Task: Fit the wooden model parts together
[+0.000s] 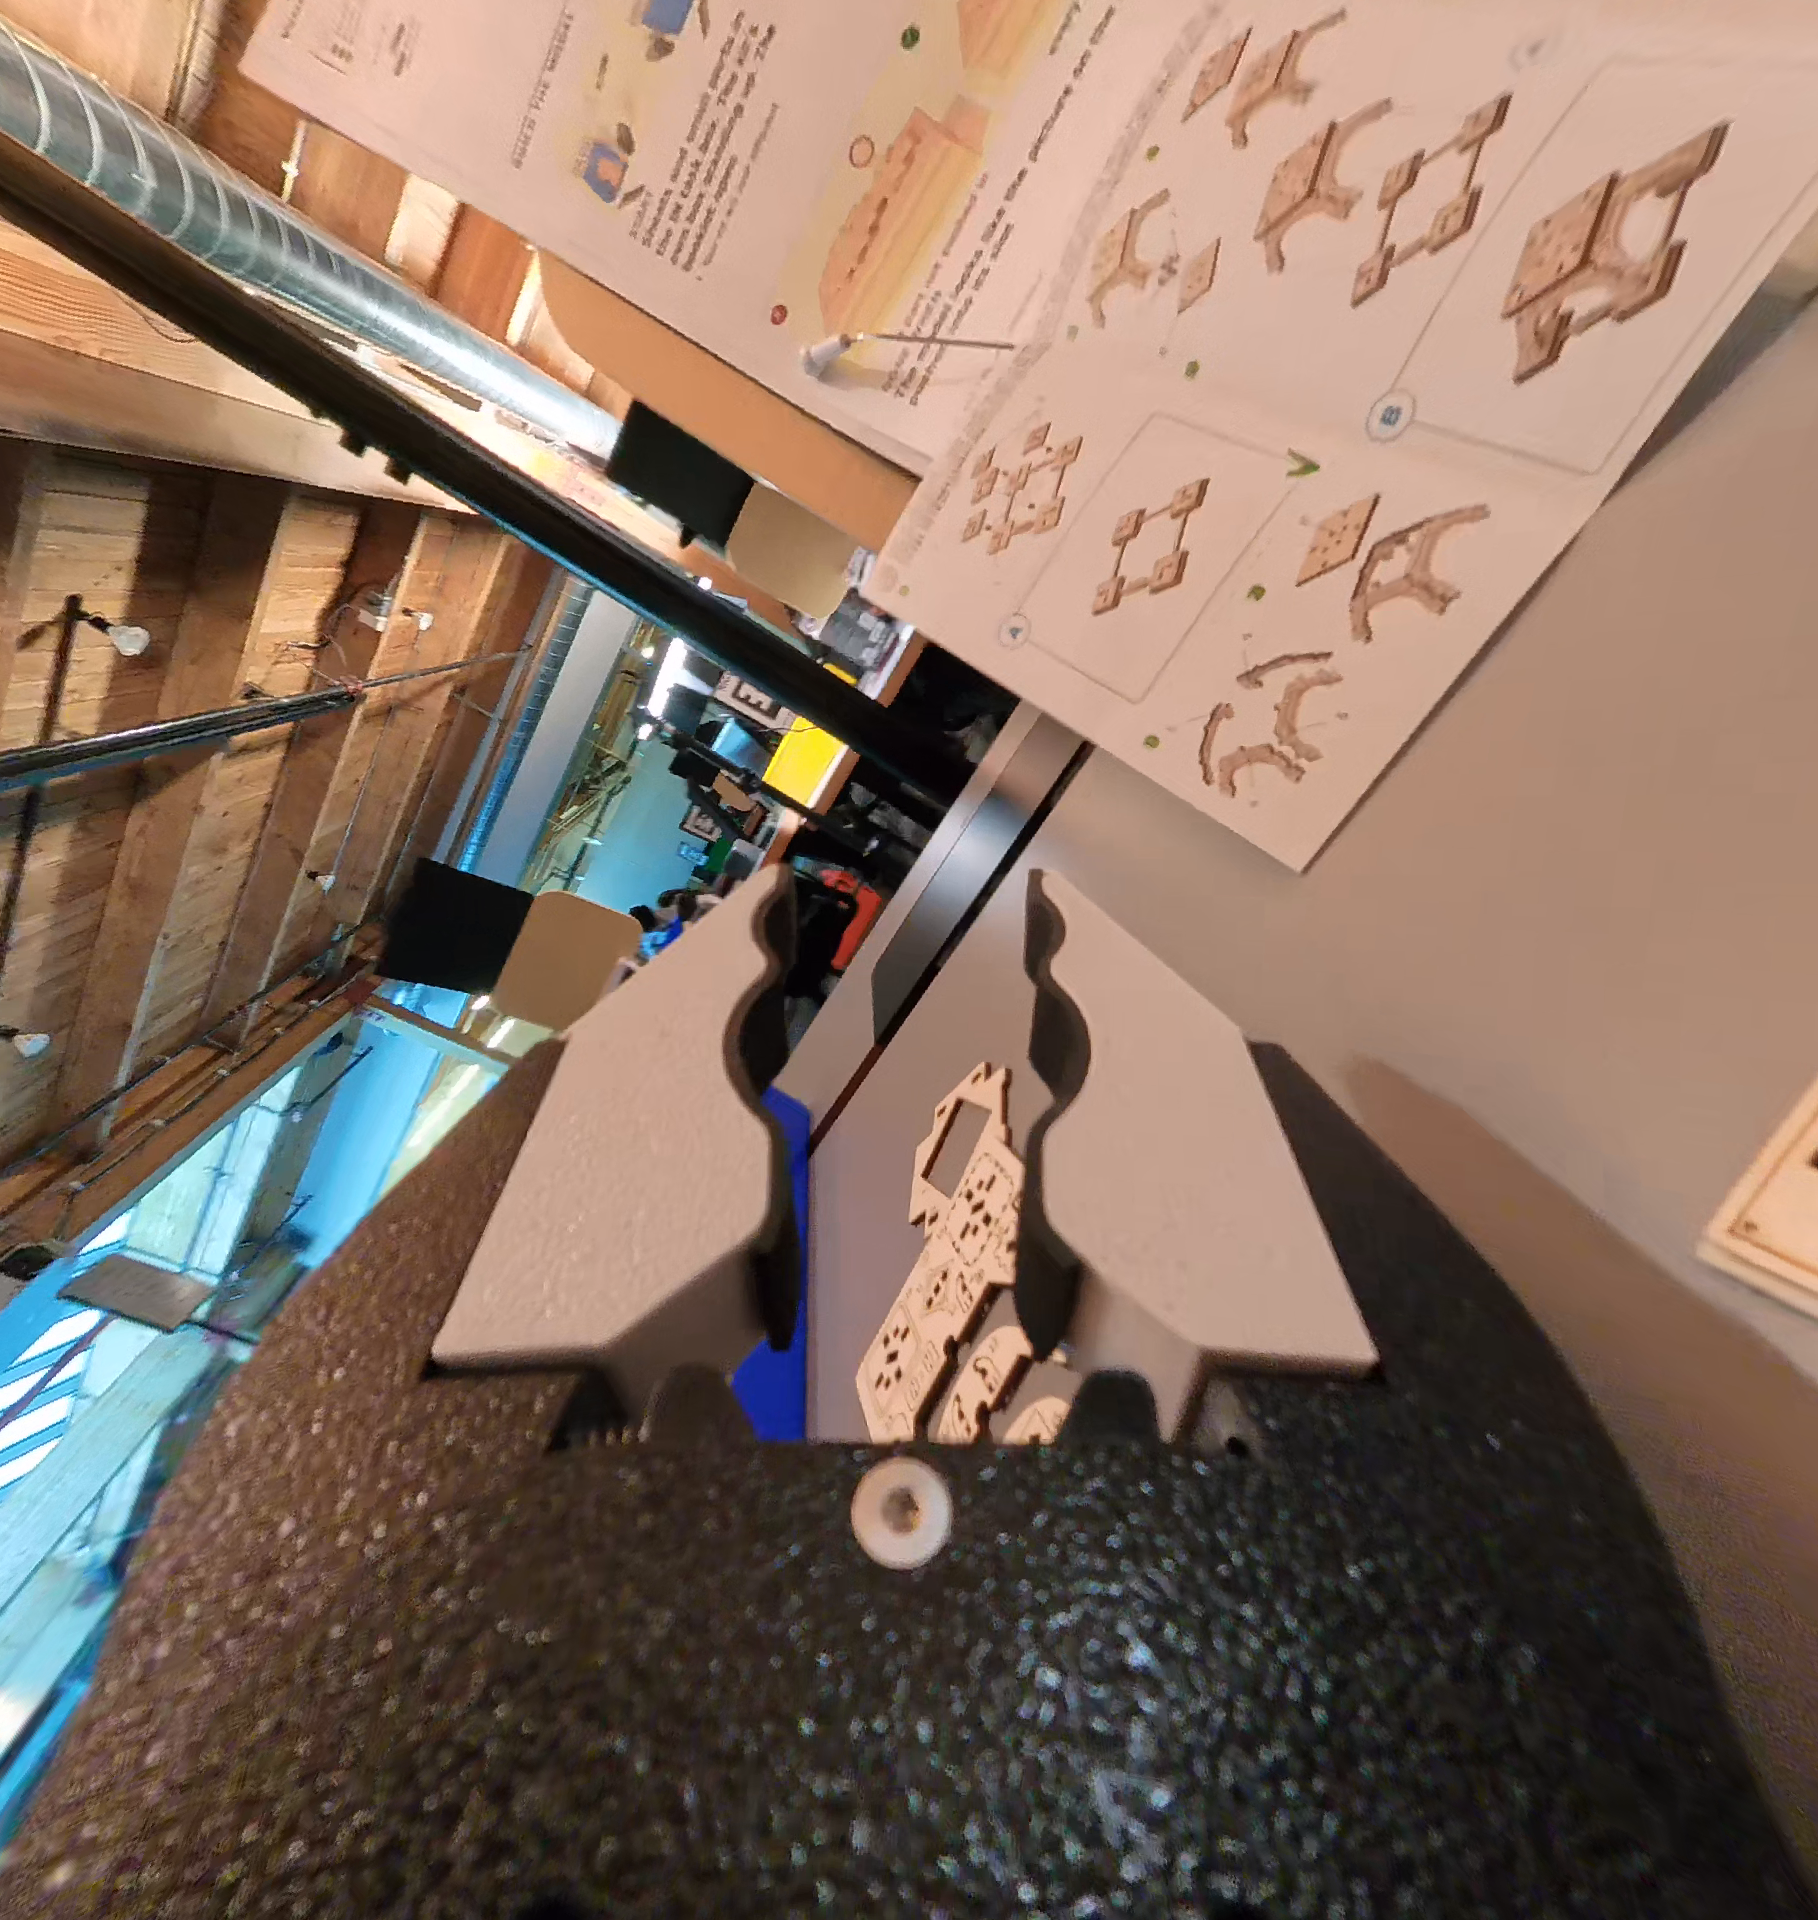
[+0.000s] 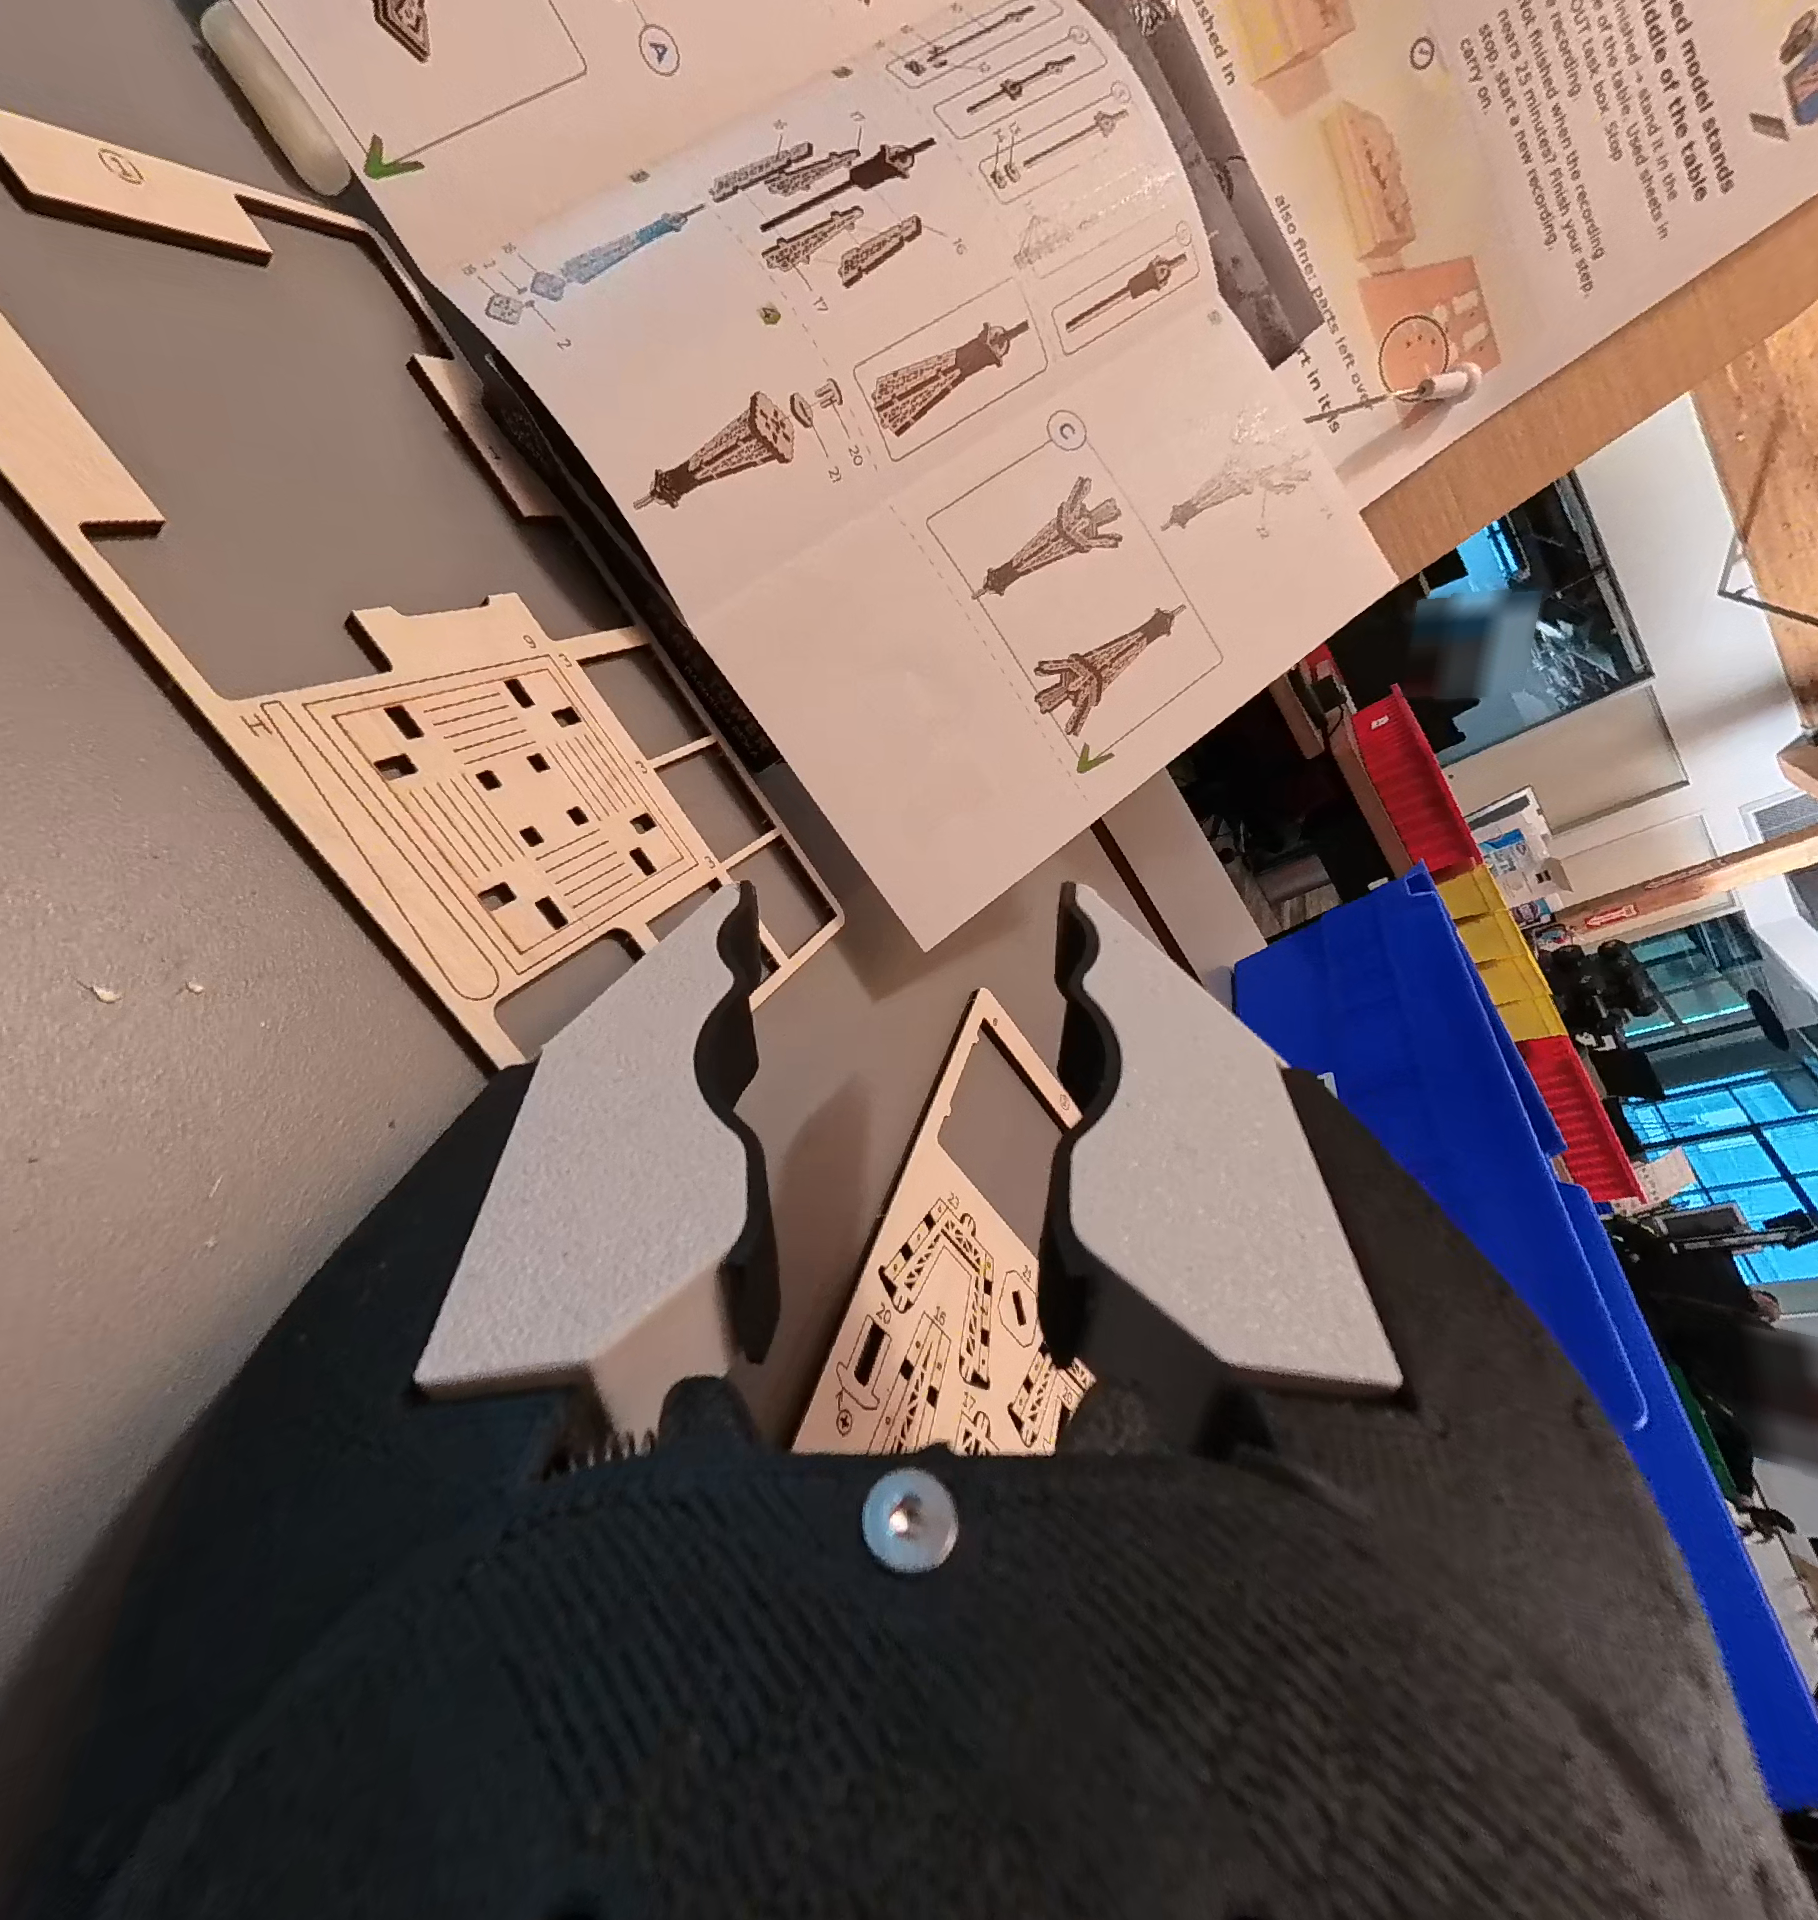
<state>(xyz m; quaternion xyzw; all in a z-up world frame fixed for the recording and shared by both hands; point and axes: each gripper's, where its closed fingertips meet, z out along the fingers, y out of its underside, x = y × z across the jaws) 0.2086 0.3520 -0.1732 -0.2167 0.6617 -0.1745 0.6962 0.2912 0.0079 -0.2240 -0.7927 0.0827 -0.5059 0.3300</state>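
In the left wrist view my left gripper (image 1: pixel 910 894) is open and tilted on its side over the grey table (image 1: pixel 1507 935). A small pale wooden part (image 1: pixel 962 1226) with cut-out holes lies between the fingers, close to the right finger (image 1: pixel 1144 1195); I cannot tell if they touch. In the right wrist view my right gripper (image 2: pixel 905 904) is open. A wooden sheet of lattice parts (image 2: pixel 946 1299) lies on the table between its fingers, nearer the right finger (image 2: pixel 1196 1195). A larger, mostly emptied wooden sheet (image 2: pixel 469 790) lies to the left.
An open instruction booklet (image 2: pixel 884 468) lies beyond the right gripper, and it also shows in the left wrist view (image 1: pixel 1300 416). A blue bin (image 2: pixel 1404 1143) stands at the right table edge. A stack of wooden sheets (image 1: pixel 1798 1205) lies at the right. Across from one pair of fingers to the other is roughly 35 cm.
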